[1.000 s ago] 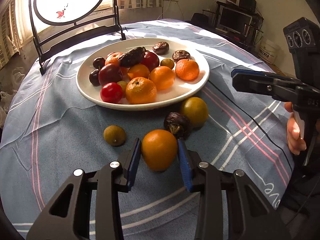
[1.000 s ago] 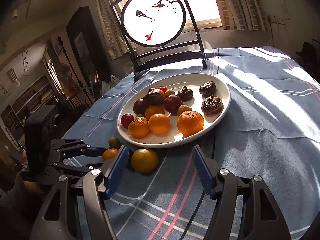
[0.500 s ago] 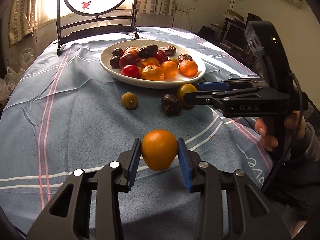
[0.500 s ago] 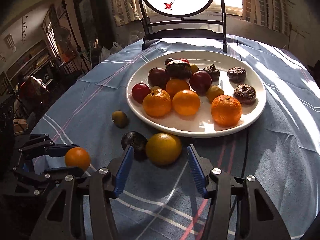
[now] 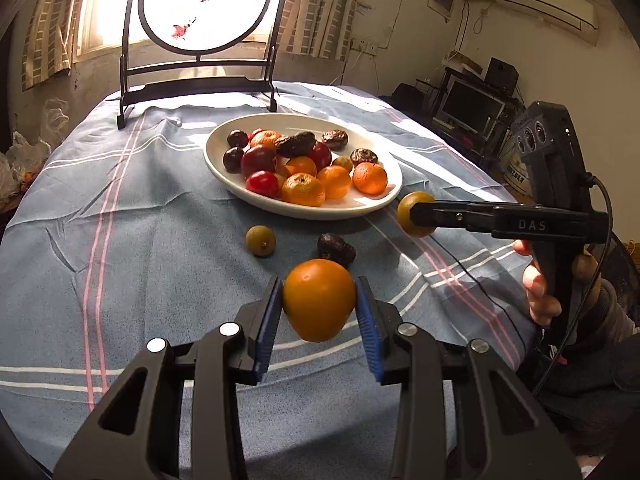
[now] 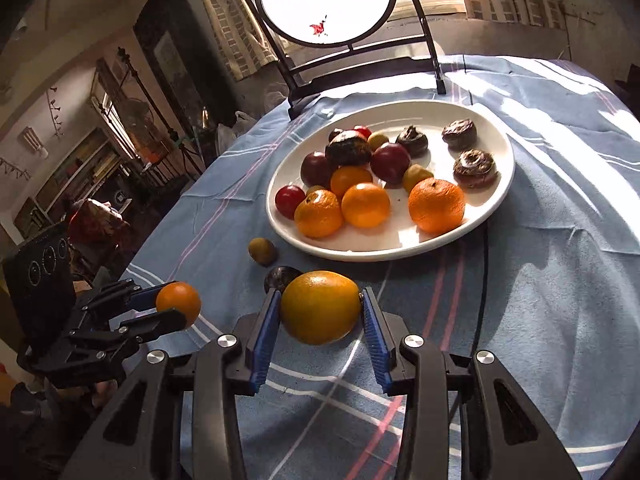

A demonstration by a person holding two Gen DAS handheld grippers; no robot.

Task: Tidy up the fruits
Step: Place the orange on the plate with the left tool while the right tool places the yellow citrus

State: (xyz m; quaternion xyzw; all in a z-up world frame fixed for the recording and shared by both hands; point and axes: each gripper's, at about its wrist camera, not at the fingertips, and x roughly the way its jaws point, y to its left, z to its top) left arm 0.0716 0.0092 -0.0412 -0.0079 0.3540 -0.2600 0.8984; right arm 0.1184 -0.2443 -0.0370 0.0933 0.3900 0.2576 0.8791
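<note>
My left gripper (image 5: 319, 312) is shut on an orange (image 5: 319, 298) and holds it above the blue striped cloth; it also shows at the left of the right wrist view (image 6: 178, 304). My right gripper (image 6: 320, 314) is shut on a yellow-orange citrus fruit (image 6: 320, 307), in front of the white plate (image 6: 500, 184); in the left wrist view this fruit (image 5: 412, 206) sits at the tips of the right gripper beside the plate (image 5: 224, 172). The plate holds several oranges, plums, tomatoes and dark fruits.
A small greenish fruit (image 5: 260, 241) and a dark wrinkled fruit (image 5: 335, 247) lie on the cloth in front of the plate. A black stand with a round screen (image 5: 200, 20) stands at the table's far edge. A black cable (image 6: 485, 264) runs across the cloth.
My left gripper has lifted the orange and pulled back from the plate. My right gripper has moved in and closed on the yellow-orange citrus fruit.
</note>
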